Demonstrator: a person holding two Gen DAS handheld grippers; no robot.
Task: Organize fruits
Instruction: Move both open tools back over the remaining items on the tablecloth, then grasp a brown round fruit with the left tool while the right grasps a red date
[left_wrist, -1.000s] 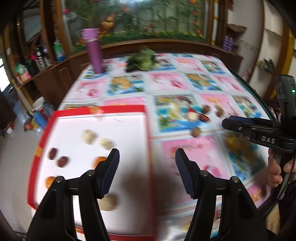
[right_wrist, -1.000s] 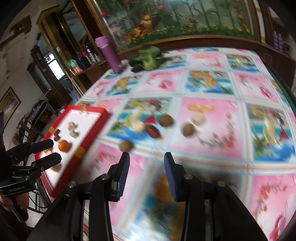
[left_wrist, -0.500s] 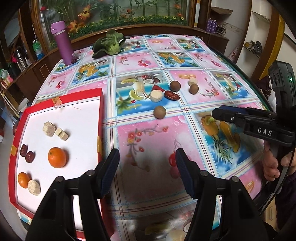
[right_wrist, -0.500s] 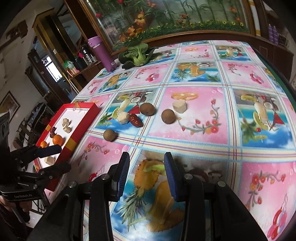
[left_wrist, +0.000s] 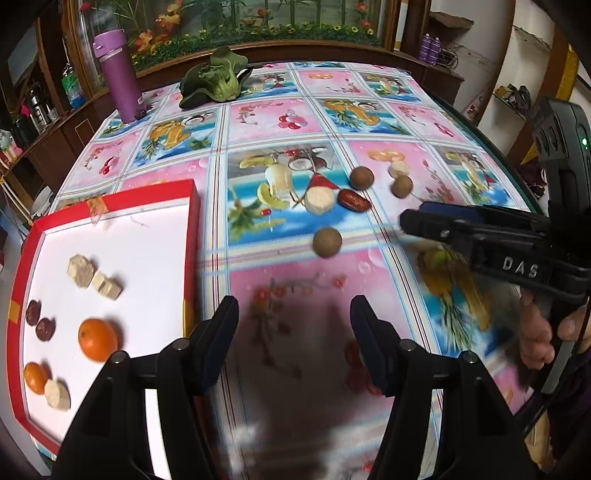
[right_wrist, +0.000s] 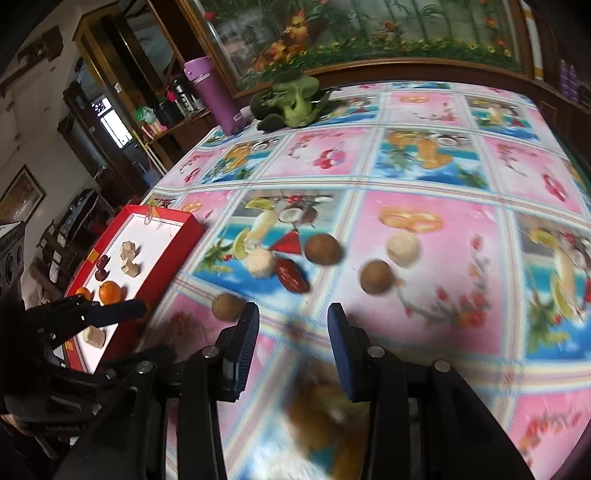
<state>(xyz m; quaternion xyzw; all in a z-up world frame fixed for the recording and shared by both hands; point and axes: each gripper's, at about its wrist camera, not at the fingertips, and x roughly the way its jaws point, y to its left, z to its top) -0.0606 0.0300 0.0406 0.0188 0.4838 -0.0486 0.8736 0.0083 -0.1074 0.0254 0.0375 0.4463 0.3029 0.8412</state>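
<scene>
Sprawling under everything, a table in a fruit-print tablecloth (left_wrist: 266, 122) is filling both views, backed by a wooden ledge and a planted window, with a purple bottle (left_wrist: 122, 74) and a leafy green vegetable (left_wrist: 214, 79) standing at its far end. Taking the red-rimmed tray (left_wrist: 192, 236) as landmark, it is already holding two oranges (left_wrist: 96, 339), pale chunks and dark dates, while the loose pieces are lying well to its right: three round brown fruits, two pale chunks and a red date (left_wrist: 354, 205). Nearest the tray of these is sitting one round brown fruit (left_wrist: 327, 242). Both tools are hanging empty: the left gripper (left_wrist: 293, 339) is holding its jaws well apart over bare cloth just right of the tray, and the right gripper (right_wrist: 291, 343) is keeping a narrower gap, also over cloth, with the loose fruit ahead of it. Judging by this, a pick is coming; closing squarely across a round fruit's middle would stop it rolling. The date is lying with its long axis slanting away from the tray, so gripping across its short width looks safest.
</scene>
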